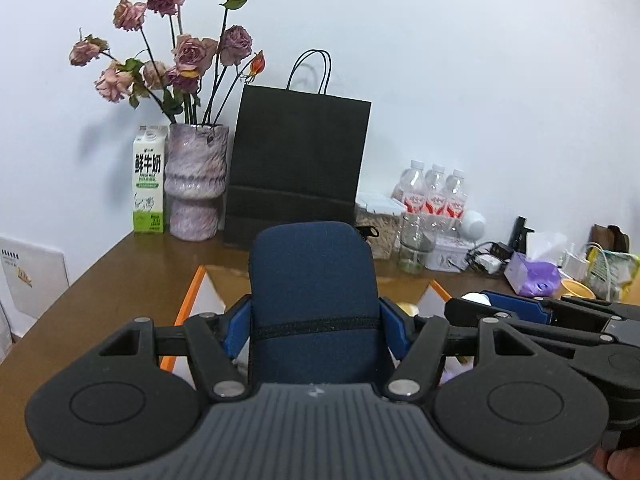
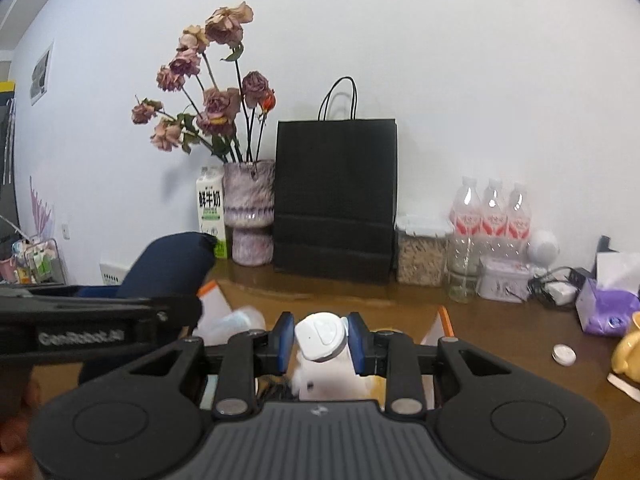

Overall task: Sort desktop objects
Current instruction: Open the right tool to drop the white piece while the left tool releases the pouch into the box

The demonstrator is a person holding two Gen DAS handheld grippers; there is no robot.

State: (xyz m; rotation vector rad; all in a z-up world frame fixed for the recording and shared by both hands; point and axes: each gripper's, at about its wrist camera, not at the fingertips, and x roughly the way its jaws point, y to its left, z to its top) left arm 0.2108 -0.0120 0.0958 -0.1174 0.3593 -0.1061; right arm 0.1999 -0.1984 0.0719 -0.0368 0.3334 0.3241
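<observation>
My left gripper [image 1: 314, 330] is shut on a dark blue fabric pouch [image 1: 312, 280] and holds it upright above an open cardboard box with orange edges [image 1: 192, 300]. The pouch also shows at the left of the right wrist view [image 2: 168, 264]. My right gripper [image 2: 322, 342] is shut on a white bottle with a flip cap [image 2: 322, 336], held over the same box [image 2: 442, 320]. The right gripper shows at the right of the left wrist view [image 1: 532, 308]. The box's inside is mostly hidden by the grippers.
On the brown desk [image 1: 120, 264], along the wall, stand a milk carton [image 1: 149, 180], a vase of dried roses [image 1: 196, 184], a black paper bag [image 1: 298, 168], a grain jar [image 2: 420, 252], three water bottles [image 2: 492, 216], a purple tissue pack [image 2: 608, 308] and a yellow cup [image 2: 628, 344].
</observation>
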